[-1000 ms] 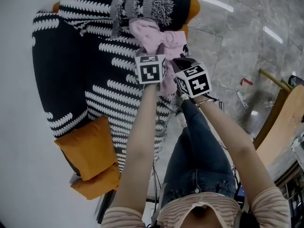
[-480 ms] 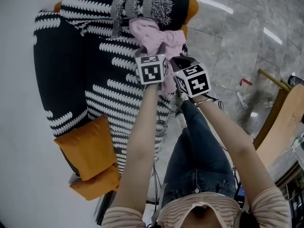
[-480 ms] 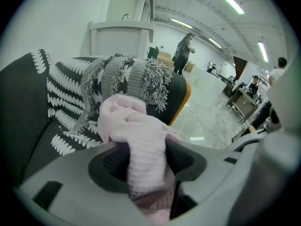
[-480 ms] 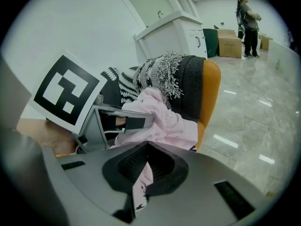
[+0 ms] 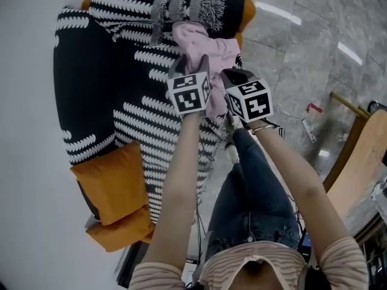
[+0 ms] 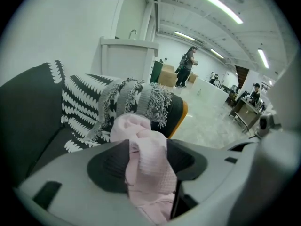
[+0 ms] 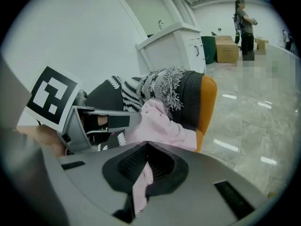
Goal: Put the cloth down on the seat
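A pink cloth (image 5: 205,44) lies bunched on the seat of an orange chair under a black-and-white throw (image 5: 139,95), beside a grey fringed blanket (image 5: 193,2). My left gripper (image 5: 195,65) is at the cloth's near edge. Its jaws are opening and stand wide, with a loose fold of the pink cloth (image 6: 149,166) hanging between them; the left gripper (image 6: 148,152) does not pinch it. Just to the right, my right gripper (image 5: 227,80) is shut. In its own view the right gripper (image 7: 145,147) pinches a strip of the pink cloth (image 7: 141,185).
An orange cushion (image 5: 115,186) sticks out at the chair's near end. Grey marble floor (image 5: 302,59) lies to the right, with wooden furniture (image 5: 357,156) at the far right. My legs in jeans (image 5: 254,192) stand against the chair. A white cabinet (image 6: 127,60) is behind it.
Both grippers stay at the cloth's near edge and have hardly moved. The head view has shifted a little, so the chair sits slightly further right in the picture.
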{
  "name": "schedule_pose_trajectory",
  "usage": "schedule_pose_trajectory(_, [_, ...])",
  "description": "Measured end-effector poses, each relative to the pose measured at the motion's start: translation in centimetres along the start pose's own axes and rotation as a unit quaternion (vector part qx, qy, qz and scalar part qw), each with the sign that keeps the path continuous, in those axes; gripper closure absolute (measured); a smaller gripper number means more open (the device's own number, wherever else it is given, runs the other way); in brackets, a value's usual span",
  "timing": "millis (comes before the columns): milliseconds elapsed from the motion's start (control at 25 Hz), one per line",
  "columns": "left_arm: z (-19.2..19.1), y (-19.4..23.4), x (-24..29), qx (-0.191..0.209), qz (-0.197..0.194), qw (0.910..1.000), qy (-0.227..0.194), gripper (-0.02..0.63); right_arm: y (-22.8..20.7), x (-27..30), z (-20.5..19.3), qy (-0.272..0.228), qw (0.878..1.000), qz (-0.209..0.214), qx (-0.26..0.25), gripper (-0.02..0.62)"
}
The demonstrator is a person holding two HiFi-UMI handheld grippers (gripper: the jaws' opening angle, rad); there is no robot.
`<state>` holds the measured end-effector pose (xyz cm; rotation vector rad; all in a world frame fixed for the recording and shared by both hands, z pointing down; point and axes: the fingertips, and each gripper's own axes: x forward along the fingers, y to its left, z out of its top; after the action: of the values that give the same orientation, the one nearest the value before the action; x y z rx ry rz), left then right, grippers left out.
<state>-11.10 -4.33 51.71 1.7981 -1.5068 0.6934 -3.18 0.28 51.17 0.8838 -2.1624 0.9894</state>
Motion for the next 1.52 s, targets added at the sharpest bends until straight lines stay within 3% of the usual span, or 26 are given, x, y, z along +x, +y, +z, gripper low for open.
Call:
schedule_pose_trajectory(480, [1.6,-0.6,-6.7,-0.028,-0.003,0.9983,-0.051,0.392,2.7,-4.6,3.0,-0.059,0.998,0.006,-0.012,0.588])
schedule_pose_trajectory(720, [1.4,-1.1,-9.8,-0.021,-0.009,0.9961,-0.085,0.504,4.3,-6.3,3.2,-0.088,0.996,0.011,-0.020,0.588])
schedule_pose_trajectory(1040, [2.4,-2.7,-15.4,-0.022,-0.020,0.9916,-0.126,0.591,7.9,-10.2,4.5,-0.127,0.990,0.039,-0.050,0.586])
schedule_pose_trajectory(1240, [2.8,-4.0,-18.9,-0.025,-0.045,0.9858,-0.160,0.594,9.7,-12.9,5.0,-0.159,0.985,0.044,-0.057,0.588])
schedule_pose_trajectory(1520, [3.8,-5.8,-23.9,-0.026,-0.049,0.9779,-0.202,0.594,11.7,-17.3,5.6,-0.195,0.977,0.054,-0.067,0.588])
